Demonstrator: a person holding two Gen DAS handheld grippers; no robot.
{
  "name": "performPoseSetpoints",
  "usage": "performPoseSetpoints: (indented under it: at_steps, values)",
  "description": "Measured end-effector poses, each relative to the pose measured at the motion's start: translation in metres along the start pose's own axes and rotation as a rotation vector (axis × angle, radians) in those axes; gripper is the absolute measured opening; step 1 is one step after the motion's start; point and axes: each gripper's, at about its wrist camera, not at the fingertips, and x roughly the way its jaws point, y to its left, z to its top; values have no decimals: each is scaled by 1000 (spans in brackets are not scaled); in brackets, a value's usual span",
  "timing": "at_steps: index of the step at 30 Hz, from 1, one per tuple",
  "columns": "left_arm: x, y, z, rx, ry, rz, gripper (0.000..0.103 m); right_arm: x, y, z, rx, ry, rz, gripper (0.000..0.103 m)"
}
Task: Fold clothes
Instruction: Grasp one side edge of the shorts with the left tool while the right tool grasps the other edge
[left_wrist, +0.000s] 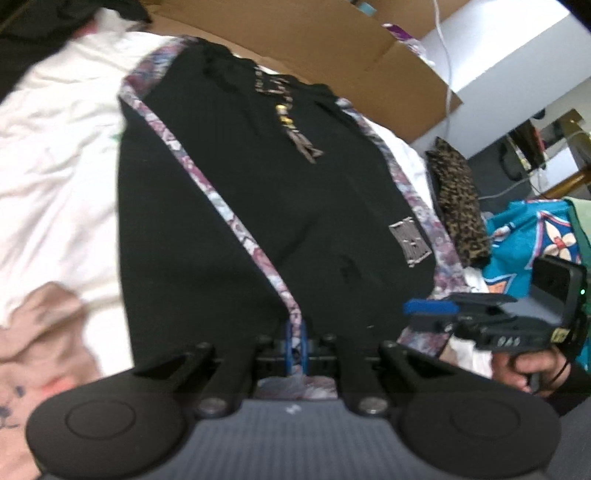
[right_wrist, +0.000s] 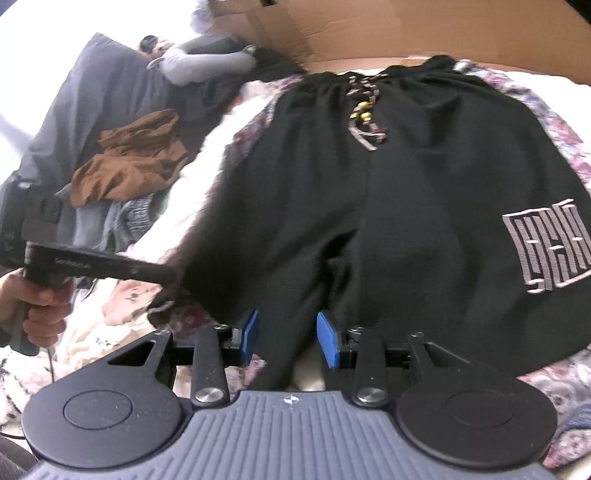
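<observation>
1. Left wrist view: white bedding (left_wrist: 55, 177) fills the left side under everything. The frame is motion-blurred.
2. Black shorts (left_wrist: 229, 192) lie spread on that bedding, waistband at the far end towards the cardboard box (left_wrist: 332, 48), leg hems at your end. The right wrist view shows the same shorts (right_wrist: 424, 206) flat, with the floral side stripe (right_wrist: 554, 125) running down the right edge.
3. A cardboard box (right_wrist: 369, 33) sits just behind the waistband in both views.
4. Pile of brown clothes (right_wrist: 129, 158) lies on dark grey fabric (right_wrist: 74, 110) left of the shorts, well apart from them. A leopard-print piece (left_wrist: 458, 206) and a turquoise patterned cloth (left_wrist: 528, 236) sit off the right edge of the shorts.
5. Grey block logo (right_wrist: 550, 247) is on the right leg; the patterned drawstring (right_wrist: 365, 114) hangs from the waistband centre.
6. Your left gripper (left_wrist: 295, 339) has its jaws pressed together, pinching the floral stripe (left_wrist: 229, 218) at the hem of the shorts. In the right wrist view the same gripper (right_wrist: 168, 275) comes in from the left and meets the left hem; your left hand (right_wrist: 37, 306) is on its handle.
7. Your right gripper (right_wrist: 288, 338) has its jaws spread. The blue pads (right_wrist: 328, 339) stand either side of a fold of black fabric near the crotch seam; the pads look clear of it, not clamping. In the left wrist view this gripper (left_wrist: 428, 308) sits at the right hem, side-on, with your right hand (left_wrist: 528, 369) on the handle.
</observation>
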Motion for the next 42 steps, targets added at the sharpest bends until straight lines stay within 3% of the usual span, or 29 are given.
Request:
performPoseSetpoints:
  at_steps: [6, 16, 29, 32, 36, 40, 42]
  values:
    - [15, -24, 6, 44, 12, -51, 5, 10, 13, 2, -21, 12, 39, 42]
    - [30, -46, 12, 36, 9, -122, 5, 21, 33, 10, -48, 10, 97, 47]
    - [39, -67, 21, 46, 24, -183, 5, 30, 44, 17, -85, -54, 39, 46]
    - [40, -73, 24, 56, 25, -196, 5, 28, 42, 16, -75, -75, 27, 34]
    - [41, -82, 26, 68, 26, -211, 6, 26, 34, 14, -53, -97, -3, 2]
    - [37, -83, 29, 59, 20, -233, 8, 19, 25, 12, -33, -118, -29, 1]
    - [30, -82, 30, 50, -19, -227, 8, 14, 19, 12, -16, -122, -47, 1]
